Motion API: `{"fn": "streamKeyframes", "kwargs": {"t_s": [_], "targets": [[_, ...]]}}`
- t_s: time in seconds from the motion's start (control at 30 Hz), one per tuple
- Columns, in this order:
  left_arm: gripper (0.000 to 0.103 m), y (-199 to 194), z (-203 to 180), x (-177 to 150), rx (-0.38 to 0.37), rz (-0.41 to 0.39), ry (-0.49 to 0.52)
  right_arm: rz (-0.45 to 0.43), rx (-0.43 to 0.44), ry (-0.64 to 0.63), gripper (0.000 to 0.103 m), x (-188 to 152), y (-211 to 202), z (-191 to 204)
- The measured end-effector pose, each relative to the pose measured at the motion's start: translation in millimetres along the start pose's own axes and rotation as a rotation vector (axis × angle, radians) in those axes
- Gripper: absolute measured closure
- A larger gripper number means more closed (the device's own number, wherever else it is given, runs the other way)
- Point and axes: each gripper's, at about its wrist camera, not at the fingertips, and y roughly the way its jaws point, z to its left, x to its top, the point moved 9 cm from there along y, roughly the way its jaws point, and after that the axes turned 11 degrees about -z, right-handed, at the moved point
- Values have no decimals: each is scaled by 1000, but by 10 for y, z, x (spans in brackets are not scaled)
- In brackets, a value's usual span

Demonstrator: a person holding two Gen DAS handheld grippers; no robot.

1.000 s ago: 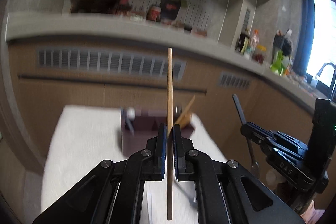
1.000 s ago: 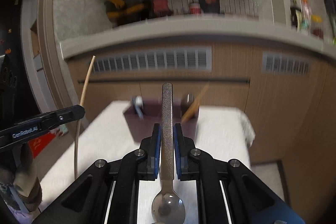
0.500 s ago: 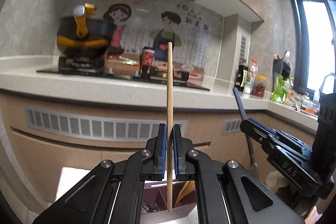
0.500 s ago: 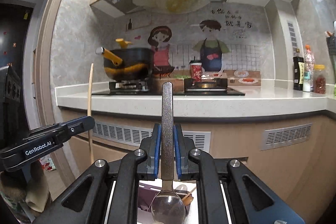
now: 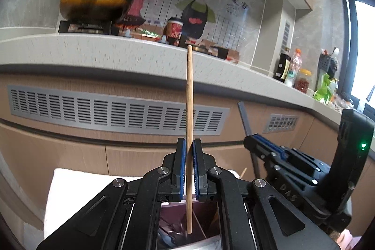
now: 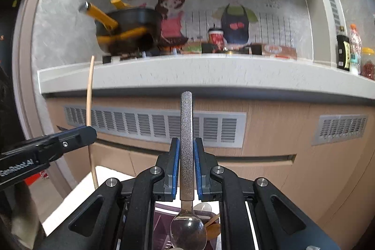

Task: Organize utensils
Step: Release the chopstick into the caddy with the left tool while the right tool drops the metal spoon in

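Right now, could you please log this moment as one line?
left gripper: holds chopstick upright | right gripper: holds spoon | both above purple organizer

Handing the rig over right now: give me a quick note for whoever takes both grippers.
Left gripper: shut on a wooden chopstick, held upright, its lower tip over the dark purple utensil box.
Right gripper: shut on a metal spoon, handle up, bowl hanging over the same box.
The box sits on a white cloth and already holds some utensils.
Done: both pieces picked up and brought above the box.
Left: lower each into a compartment and release.
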Motion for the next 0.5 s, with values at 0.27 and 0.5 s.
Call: {"fn": "streamKeyframes", "kwargs": {"t_s": [0.27,0.5], "targets": [[97,223,122,-347,18,52,-7,39,-14,-10,92,-359,284,-20],[97,268,85,-682,25,113,7,38,-41,-15,92,-593,308,-78]]}}
